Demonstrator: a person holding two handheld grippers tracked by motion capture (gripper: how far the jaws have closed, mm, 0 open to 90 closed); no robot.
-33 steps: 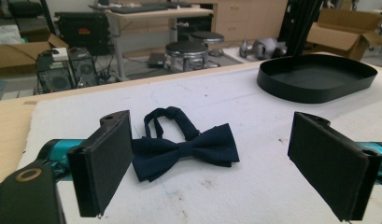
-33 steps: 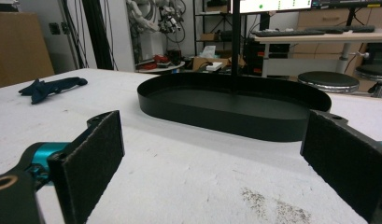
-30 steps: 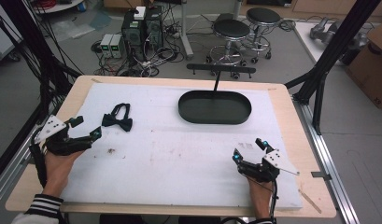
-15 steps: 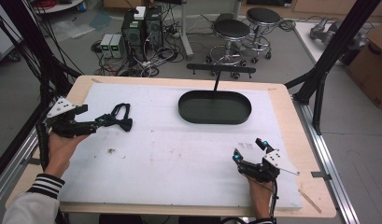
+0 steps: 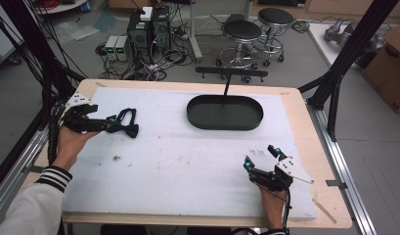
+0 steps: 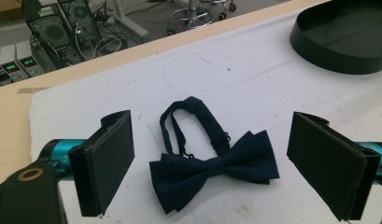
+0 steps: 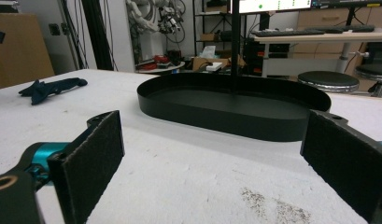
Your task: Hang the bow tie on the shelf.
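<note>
High view: the left gripper (image 5: 97, 123) has moved forward across the white-covered counter (image 5: 188, 161) to the dark navy fabric bow tie (image 5: 124, 125), which lies well left of the black oval tray (image 5: 225, 112). The right gripper (image 5: 266, 169) rests unmoved, nearer the person than the tray.

Left gripper view: its fingers (image 6: 107, 161) stand wide apart, straddling the bow tie (image 6: 216, 168), holding nothing; a grasp looks imminent.

Right gripper view: fingers (image 7: 93, 161) spread wide, empty, facing the tray (image 7: 235, 109).
</note>
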